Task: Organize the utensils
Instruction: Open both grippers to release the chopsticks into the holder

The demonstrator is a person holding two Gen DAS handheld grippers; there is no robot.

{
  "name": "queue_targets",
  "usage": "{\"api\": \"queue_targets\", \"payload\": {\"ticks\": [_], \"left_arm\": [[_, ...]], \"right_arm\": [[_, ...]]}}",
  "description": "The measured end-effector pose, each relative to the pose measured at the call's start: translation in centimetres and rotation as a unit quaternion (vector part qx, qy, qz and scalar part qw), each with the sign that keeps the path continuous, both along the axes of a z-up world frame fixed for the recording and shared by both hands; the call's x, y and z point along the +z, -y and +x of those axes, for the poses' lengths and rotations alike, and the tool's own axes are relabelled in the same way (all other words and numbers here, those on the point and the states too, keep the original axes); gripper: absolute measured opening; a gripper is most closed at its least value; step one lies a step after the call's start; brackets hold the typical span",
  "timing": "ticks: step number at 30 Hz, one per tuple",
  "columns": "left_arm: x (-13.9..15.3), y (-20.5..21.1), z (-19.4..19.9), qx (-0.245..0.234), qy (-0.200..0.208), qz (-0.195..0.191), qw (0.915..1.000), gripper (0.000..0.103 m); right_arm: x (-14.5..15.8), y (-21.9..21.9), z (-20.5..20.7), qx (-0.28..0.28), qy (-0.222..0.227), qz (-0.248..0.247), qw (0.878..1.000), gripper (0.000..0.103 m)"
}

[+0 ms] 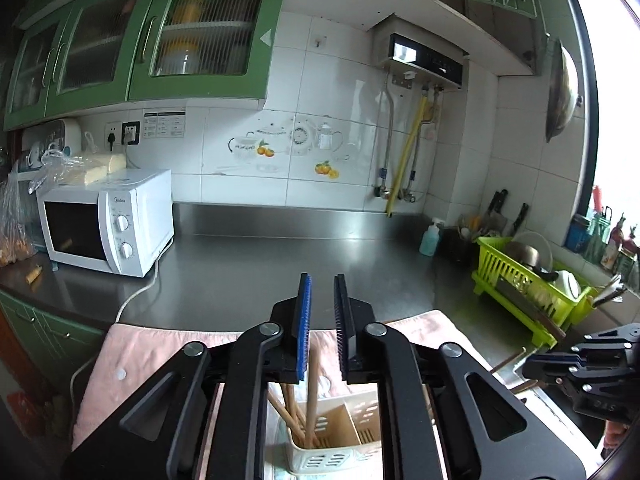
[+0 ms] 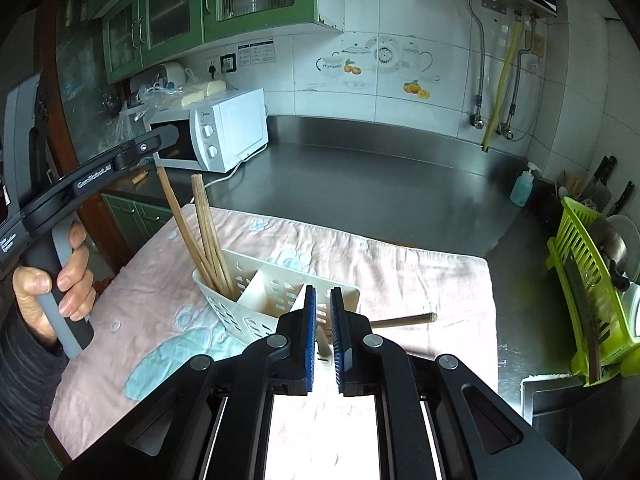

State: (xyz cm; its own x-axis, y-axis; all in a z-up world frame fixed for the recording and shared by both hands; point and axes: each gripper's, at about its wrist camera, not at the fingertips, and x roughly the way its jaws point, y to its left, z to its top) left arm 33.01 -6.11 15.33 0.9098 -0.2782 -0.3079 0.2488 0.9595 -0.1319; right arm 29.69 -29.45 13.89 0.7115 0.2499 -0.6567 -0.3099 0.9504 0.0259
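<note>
Chopsticks (image 2: 204,236): bundle stands upright in the left compartment of the white caddy (image 2: 276,280), which sits on the pink towel (image 2: 400,268). One stick (image 2: 404,320) lies loose on the towel right of it. My left gripper (image 1: 323,280) and right gripper (image 2: 323,292) both show a narrow gap, nothing between the jaws.

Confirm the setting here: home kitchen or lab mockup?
Most likely a lived-in home kitchen: a white microwave on a steel counter, green wall cabinets with jars behind the glass, and a green dish rack holding washed dishes beside knives on the tiled wall.
</note>
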Motion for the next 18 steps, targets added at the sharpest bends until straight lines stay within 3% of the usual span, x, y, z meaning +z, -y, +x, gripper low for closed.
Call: {"api": "queue_targets", "payload": {"ticks": [4,6,10,18], "left_arm": [[0.5,-0.1,-1.6,-0.001,0.012,0.005,0.9999,0.036],[0.8,-0.3,-2.8,-0.003,0.018,0.006,0.9998,0.04],[0.9,-0.9,-5.6,-0.002,0.021,0.005,0.9998,0.056],[-1.5,-2.5,-12.7,0.01,0.009,0.023,0.9996,0.087]], "right_arm": [[0.5,0.3,-0.9,-0.006,0.014,0.009,1.0,0.015],[0.9,0.4,-1.8,-0.008,0.023,0.015,1.0,0.02],[1.3,0.7,-4.4,-0.016,0.046,0.023,0.999,0.026],[-0.9,0.6,-10.5,-0.028,0.07,0.052,0.996,0.045]]}}
